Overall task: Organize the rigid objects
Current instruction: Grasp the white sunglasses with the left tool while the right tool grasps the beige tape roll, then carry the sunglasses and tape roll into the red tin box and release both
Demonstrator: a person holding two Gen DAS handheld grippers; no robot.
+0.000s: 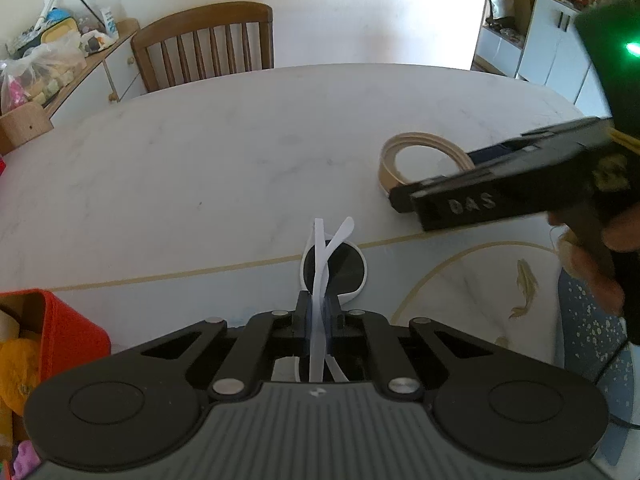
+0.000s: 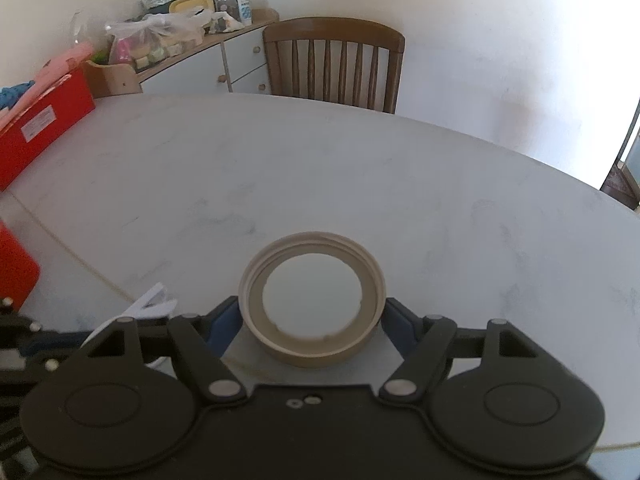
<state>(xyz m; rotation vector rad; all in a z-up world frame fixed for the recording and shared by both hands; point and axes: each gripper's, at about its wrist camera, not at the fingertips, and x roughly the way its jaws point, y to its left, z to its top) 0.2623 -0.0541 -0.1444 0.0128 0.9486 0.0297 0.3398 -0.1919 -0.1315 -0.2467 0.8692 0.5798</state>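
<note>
Left gripper (image 1: pixel 319 320): jaws closed on white sunglasses (image 1: pixel 332 268), pinching the folded temple arms; dark lens and frame hang out front, centre of frame, just above the worktop (image 1: pixel 200 168). Right gripper (image 2: pixel 312 320): jaws open, straddling a beige threaded ring (image 2: pixel 312 300) that sits flat on the worktop, lower centre of frame; blue pads either side, contact w/ ring can't be told.

Risks, judged from here:
- Sunglasses held by thin arms only, w/ weight fwd of the pinch. Could pivot or slip out if swung fast. Too much squeeze could bend or snap the arms.
- Ring wall low and smooth. If jaws close off-centre or too high, likely to squirt out and skid across the worktop, or tip up on edge.
- Ring probably hollow and thin; hard squeeze may ovalise it and pop it free.
- Both grippers close together, right one at right of frame in left view, sunglasses tips lower left in right view. Crossing paths could knock the glasses.
- Red box (image 1: pixel 60 328), lower left of left view, already holds stuff; looks like a likely drop spot, but glasses may catch on the rim.
</note>
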